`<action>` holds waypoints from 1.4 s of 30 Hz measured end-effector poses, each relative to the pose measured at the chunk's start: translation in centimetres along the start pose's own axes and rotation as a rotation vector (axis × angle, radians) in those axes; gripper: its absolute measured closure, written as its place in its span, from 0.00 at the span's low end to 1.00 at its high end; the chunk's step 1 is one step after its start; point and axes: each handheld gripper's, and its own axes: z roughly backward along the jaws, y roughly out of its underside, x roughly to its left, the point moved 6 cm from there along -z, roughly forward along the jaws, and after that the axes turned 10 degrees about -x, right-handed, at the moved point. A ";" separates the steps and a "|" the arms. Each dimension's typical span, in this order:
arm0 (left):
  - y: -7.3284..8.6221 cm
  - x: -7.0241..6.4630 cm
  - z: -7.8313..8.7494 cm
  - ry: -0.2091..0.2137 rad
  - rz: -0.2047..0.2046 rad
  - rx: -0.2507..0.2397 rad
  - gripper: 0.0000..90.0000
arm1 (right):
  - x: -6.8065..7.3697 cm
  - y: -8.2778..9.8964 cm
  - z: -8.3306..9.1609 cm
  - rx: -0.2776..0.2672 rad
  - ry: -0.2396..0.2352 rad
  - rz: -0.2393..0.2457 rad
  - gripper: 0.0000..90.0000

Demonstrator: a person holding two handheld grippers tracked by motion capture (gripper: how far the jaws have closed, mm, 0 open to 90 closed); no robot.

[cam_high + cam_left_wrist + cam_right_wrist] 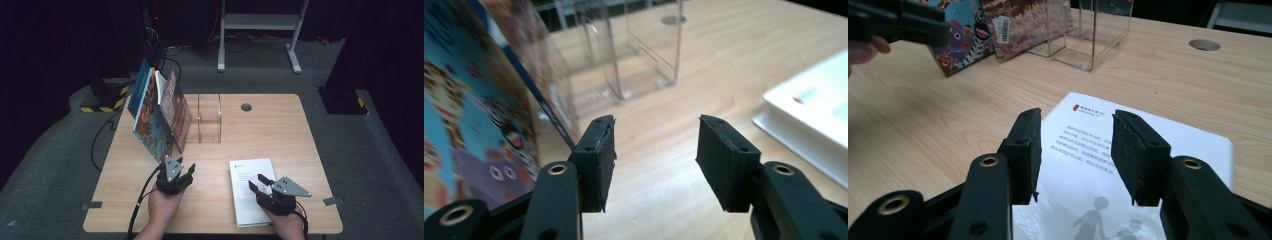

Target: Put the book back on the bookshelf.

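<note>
Several picture books (155, 107) lean to the left in a clear acrylic rack (207, 119) on the wooden table (270, 130). The front one has a blue cartoon cover (469, 135). My left gripper (187, 171) hovers just in front of these books, open, with bare wood between its pads (599, 150). A white book (252, 187) lies flat near the table's front right. My right gripper (257, 182) sits low over that book's cover (1108, 150), open, gripping nothing. The cartoon cover (965, 30) and the rack (1088, 30) lie farther off in the right gripper view.
A round grommet hole (246, 106) sits near the table's far edge. Behind the table stands a white metal frame (260, 30), with cables on the floor and a black and yellow striped block (107, 97) at the left. Open wood lies between the two grippers.
</note>
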 end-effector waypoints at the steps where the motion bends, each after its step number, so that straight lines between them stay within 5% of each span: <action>1: 0.4 -0.2 0.0 0.015 -0.003 0.009 0.54 | -0.1 0.0 0.1 0.002 0.005 0.002 0.61; 9: 3.1 -2.0 -0.1 0.120 -0.013 0.063 0.48 | -1.0 0.4 0.7 0.021 0.055 0.003 0.60; 23: 5.9 -2.5 -0.8 0.202 -0.003 0.169 0.42 | -2.9 1.4 1.8 0.113 0.134 -0.036 0.49; 27: 6.1 -2.4 -0.9 0.210 0.014 0.190 0.40 | -3.4 1.8 2.3 0.147 0.160 -0.019 0.48; 32: 6.3 -2.6 -1.0 0.214 -0.005 0.217 0.38 | -3.8 3.2 3.1 0.158 0.183 -0.069 0.45; 37: 6.4 -2.8 -1.1 0.207 -0.029 0.216 0.36 | -3.9 4.0 3.2 0.186 0.161 -0.090 0.41; 42: 6.4 -2.9 -1.1 0.206 -0.024 0.222 0.34 | -4.2 4.5 3.1 0.206 0.147 -0.161 0.36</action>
